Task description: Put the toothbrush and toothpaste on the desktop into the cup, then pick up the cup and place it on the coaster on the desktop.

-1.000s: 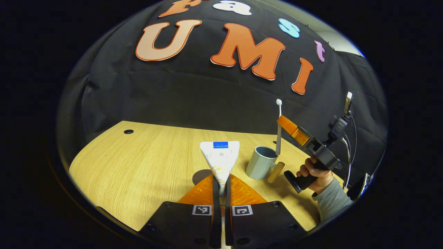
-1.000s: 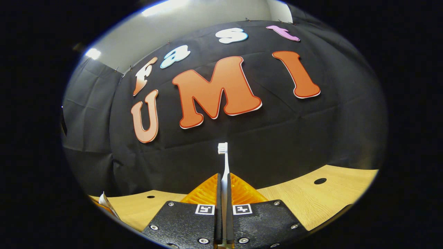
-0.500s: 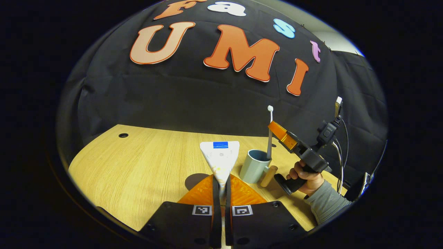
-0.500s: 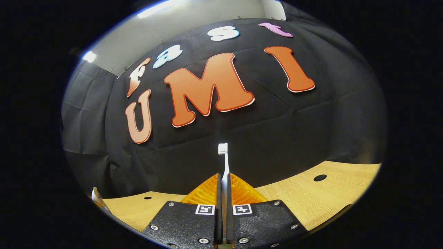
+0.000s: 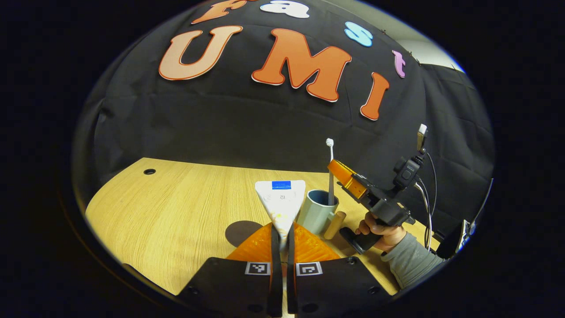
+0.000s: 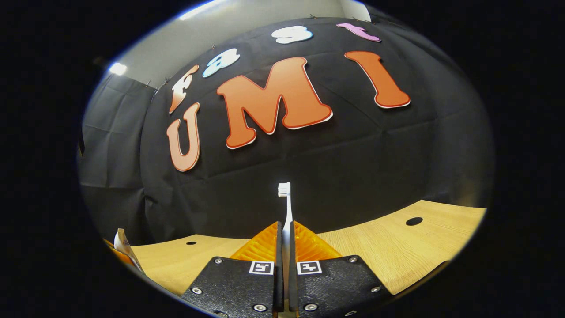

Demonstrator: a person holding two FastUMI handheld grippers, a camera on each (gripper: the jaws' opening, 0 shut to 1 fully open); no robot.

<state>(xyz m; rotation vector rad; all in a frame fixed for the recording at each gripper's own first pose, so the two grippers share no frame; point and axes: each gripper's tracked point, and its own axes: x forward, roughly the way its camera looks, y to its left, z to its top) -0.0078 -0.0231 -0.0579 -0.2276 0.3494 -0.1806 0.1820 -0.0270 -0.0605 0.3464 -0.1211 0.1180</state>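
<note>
The right gripper (image 6: 284, 247) is pinching the toothbrush (image 5: 330, 176), seemingly inside the cup (image 5: 315, 212); the left gripper (image 5: 282, 247) is pinching the toothpaste (image 5: 281, 203).

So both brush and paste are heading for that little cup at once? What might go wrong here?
The toothbrush already stands with its lower end in the cup, pinched by the right gripper; let go at a lean, it might tip the cup. The left gripper holds the toothpaste right beside the cup, so the two grippers could bump. The wide tube end may catch on the rim.
</note>
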